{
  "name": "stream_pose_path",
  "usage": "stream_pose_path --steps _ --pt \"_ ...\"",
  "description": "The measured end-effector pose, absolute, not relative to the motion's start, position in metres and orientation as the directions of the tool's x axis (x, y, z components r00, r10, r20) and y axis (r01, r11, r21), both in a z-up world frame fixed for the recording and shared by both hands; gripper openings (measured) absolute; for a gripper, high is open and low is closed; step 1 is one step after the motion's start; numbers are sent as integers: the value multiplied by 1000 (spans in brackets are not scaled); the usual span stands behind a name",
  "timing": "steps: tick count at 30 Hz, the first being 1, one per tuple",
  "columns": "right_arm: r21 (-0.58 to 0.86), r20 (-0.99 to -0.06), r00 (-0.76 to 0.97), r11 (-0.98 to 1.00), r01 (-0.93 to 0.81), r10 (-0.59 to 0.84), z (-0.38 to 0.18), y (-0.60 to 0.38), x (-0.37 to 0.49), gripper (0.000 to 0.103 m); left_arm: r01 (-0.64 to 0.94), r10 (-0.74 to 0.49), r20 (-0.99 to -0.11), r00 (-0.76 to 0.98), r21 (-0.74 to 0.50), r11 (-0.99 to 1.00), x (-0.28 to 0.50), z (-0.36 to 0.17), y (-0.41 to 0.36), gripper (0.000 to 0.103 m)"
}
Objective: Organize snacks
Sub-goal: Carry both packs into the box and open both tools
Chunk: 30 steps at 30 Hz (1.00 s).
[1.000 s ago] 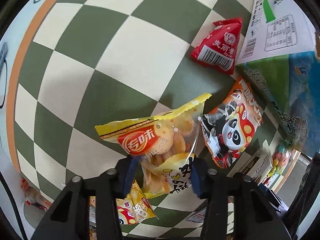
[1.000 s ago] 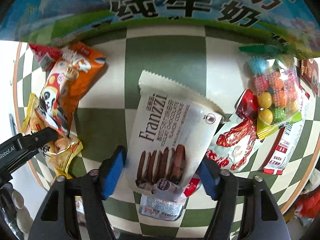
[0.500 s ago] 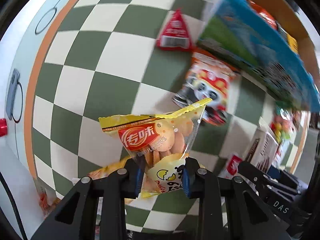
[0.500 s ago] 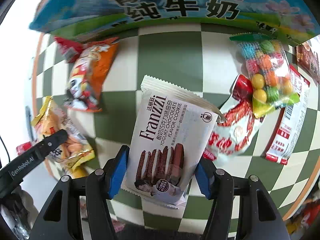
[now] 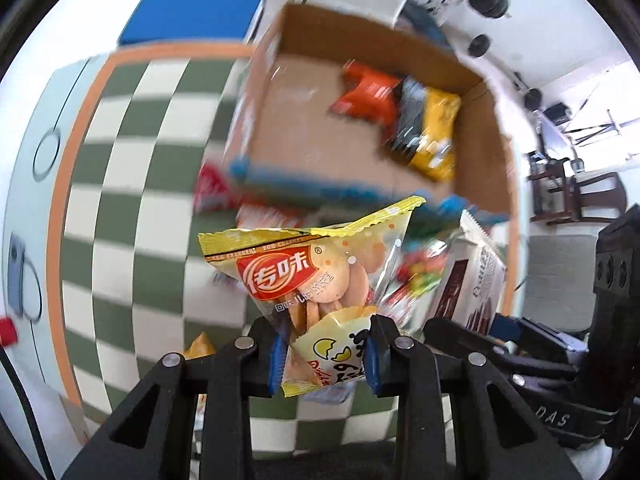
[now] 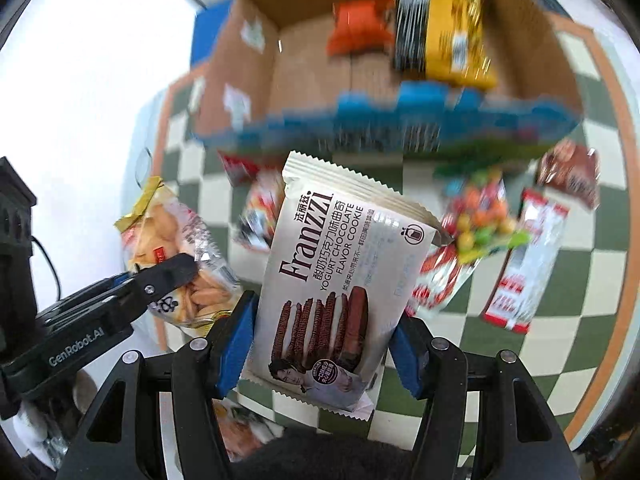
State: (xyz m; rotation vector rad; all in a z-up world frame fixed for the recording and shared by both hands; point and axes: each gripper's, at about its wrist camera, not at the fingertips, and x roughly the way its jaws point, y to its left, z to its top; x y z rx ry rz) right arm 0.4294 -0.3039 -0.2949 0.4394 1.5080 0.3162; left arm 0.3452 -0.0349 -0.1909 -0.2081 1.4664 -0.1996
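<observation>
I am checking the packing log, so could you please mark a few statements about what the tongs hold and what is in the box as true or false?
1. The left tongs grip a yellow cracker bag. True.
2. The right tongs are empty. False: they clamp a white Franzzi cookie pack.
3. The cardboard box is empty. False: an orange packet and a yellow packet lie inside.
4. A bag of coloured candies lies on the checkered cloth. True.

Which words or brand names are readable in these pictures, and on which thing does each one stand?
"Franzzi", "YOGURT CHOCOLATE FLAVOR COOKIE": cookie pack in right gripper.
"EGG CRACKER": yellow cracker bag in left gripper.
"GenRobot.AI": left gripper's arm, right wrist view.
"DAS": right gripper's arm.
Other packets: blurred.
</observation>
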Motion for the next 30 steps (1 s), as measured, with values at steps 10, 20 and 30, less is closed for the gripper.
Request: stream_pose_path --steps 10,20,30 --pt "438 -894 138 896 69 427 -284 -293 491 64 153 -205 -977 54 -195 969 471 -178 -67 28" --pt "395 -919 16 916 65 395 -367 -245 545 64 145 -126 -984 -128 -144 979 576 -258 -64 28" --pt "364 -920 -130 929 72 370 -434 -220 558 67 159 -54 -973 -222 -91 983 601 -303 -65 29"
